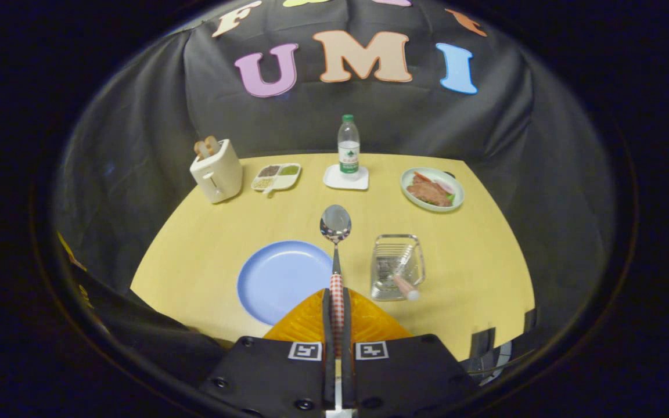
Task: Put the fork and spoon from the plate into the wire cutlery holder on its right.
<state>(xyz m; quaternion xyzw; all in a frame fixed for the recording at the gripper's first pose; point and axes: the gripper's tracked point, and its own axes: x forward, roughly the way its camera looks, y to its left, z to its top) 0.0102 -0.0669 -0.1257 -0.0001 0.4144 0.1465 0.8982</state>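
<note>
A: Since the fork (402, 277) already lies in the wire holder (397, 267), lower centre-right of the frame, pale handle poking out toward us, I'd log half the job as done.

B: And the spoon (335, 232)?

A: Centre frame, off the plate. Tool (337, 305) clamped on its checked handle, both fingers pressing; bowl points away, up toward the bottle (348, 152).

B: Plate (276, 278)?

A: Blue, bare, lower centre-left, just beside the spoon's stem.

B: What's left, then?

A: My read: carry the spoon right, over the holder, and let it go inside. Toaster (217, 172) upper left and food dish (432, 189) upper right on the worktop (474, 255) look well apart from that path.
</note>
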